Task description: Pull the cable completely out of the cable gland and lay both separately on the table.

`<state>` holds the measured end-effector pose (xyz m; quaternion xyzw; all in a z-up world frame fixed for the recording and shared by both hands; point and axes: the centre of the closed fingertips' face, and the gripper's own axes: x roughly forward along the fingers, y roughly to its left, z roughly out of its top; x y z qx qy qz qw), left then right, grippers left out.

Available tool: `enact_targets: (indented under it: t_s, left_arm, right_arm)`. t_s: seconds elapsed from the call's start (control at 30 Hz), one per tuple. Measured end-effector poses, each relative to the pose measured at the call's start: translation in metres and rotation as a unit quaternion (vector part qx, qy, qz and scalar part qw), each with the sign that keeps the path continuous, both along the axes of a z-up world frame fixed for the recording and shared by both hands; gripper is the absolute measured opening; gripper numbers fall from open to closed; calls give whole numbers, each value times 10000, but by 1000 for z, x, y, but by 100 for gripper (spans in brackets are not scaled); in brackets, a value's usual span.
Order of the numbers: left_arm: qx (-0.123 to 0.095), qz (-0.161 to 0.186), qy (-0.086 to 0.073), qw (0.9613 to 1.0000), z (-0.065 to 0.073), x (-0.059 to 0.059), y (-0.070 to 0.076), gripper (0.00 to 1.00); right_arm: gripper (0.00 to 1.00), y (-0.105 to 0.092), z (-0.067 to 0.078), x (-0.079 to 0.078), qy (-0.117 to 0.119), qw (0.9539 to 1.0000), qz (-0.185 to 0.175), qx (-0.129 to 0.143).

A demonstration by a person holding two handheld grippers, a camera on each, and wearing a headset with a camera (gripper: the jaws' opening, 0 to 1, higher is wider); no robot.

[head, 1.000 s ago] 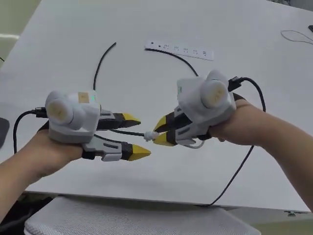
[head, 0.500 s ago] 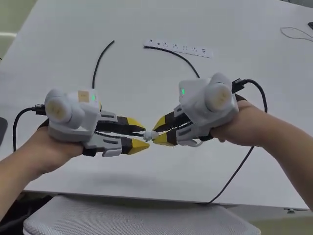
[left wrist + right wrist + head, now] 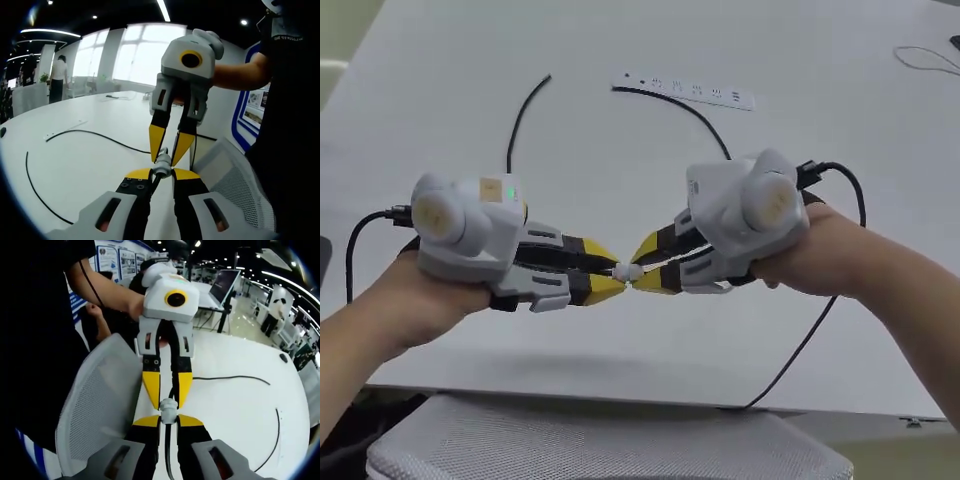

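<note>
Both grippers are pinched on the cable gland, tip to tip, above the near edge of the table.

In my head view the left gripper (image 3: 613,277) and right gripper (image 3: 638,272) meet nose to nose. The white cable gland (image 3: 625,271) is caught between their yellow tips, clear of the white table (image 3: 620,180). In each gripper view the gland sits at the very end of that view's own 2 jaws, which are clenched on 1 end of it, while the other gripper's 2 jaws clamp the opposite end. The black cable (image 3: 512,135) runs through the gland and back between both pairs of jaws. Beyond the left gripper it lies in a loose arc on the table, its free end near a white power strip (image 3: 685,92).
</note>
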<state>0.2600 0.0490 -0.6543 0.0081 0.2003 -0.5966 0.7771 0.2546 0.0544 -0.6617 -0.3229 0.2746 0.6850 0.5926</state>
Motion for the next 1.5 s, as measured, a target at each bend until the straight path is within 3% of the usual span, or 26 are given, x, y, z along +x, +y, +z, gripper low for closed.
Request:
enact_targets:
  t_s: [0.13, 0.33, 0.53, 0.7, 0.77, 0.8, 0.83, 0.9, 0.93, 0.97, 1.0, 1.03, 1.07, 1.1, 1.13, 1.17, 1.27, 1.33, 1.43, 1.5]
  left_arm:
    - [61, 4, 16, 10000, -1, 0, 1, 15]
    - [107, -30, 74, 9999, 0, -1, 1, 15]
    - [184, -101, 18, 9998, 3, -3, -2, 15]
    - [306, -167, -133, 9993, 6, -4, -5, 15]
    - [370, -184, -198, 9989, 5, -3, -5, 15]
    - [384, -183, -234, 9988, 5, -3, -5, 15]
    - [399, -180, -256, 9987, 5, -2, -5, 15]
    - [424, -176, -290, 9985, 5, -1, -5, 15]
    - [437, -171, -296, 9985, 5, -1, -5, 15]
    - [447, -177, -309, 9984, 5, -1, -5, 15]
    - [483, -188, -343, 9981, 4, 0, -5, 15]
    - [548, -194, -412, 9975, 3, 0, -4, 15]
    - [565, -202, -436, 9972, 3, 0, -5, 15]
    - [568, -214, -448, 9972, 4, 0, -5, 15]
    - [574, -217, -477, 9970, 4, 1, -5, 15]
    - [583, -227, -491, 9968, 4, 1, -5, 15]
    - [617, -239, -536, 9964, 5, 2, -6, 15]
    - [629, -244, -540, 9963, 6, 3, -7, 15]
    - [629, -280, -542, 9961, 8, 2, -10, 15]
    - [634, -302, -541, 9961, 9, 1, -12, 15]
  right_arm:
    - [7, 1, 0, 0, -147, 9998, 80, 108]
    - [8, 1, 0, 0, -126, 9996, 42, 232]
    - [10, -1, 3, 1, 202, 9989, -196, 366]
    - [13, -2, 8, 0, 915, 9927, -534, 569]
    - [13, -5, 9, 1, 1309, 9866, -745, 621]
    - [13, -5, 11, 0, 1579, 9818, -824, 663]
    - [14, -6, 12, -1, 1936, 9737, -945, 738]
    - [14, -8, 11, 5, 2059, 9692, -1099, 787]
    - [15, -8, 13, 5, 2282, 9629, -1180, 823]
    - [15, -7, 16, 4, 2587, 9530, -1259, 950]
    - [16, -7, 17, 5, 2722, 9480, -1294, 1022]
    - [16, -8, 18, 4, 2962, 9397, -1342, 1058]
    - [15, -9, 17, 4, 3071, 9361, -1385, 1010]
    - [14, -10, 14, 8, 3031, 9371, -1386, 1040]
    - [14, -10, 14, 9, 3100, 9342, -1399, 1078]
    - [14, -9, 16, 5, 3377, 9229, -1442, 1160]
    - [12, -9, 17, 7, 3625, 9102, -1513, 1314]
    - [12, -9, 20, 4, 3924, 8955, -1562, 1401]
    - [12, -11, 17, 5, 3972, 8930, -1575, 1411]
    - [11, -12, 18, 4, 4071, 8879, -1580, 1448]
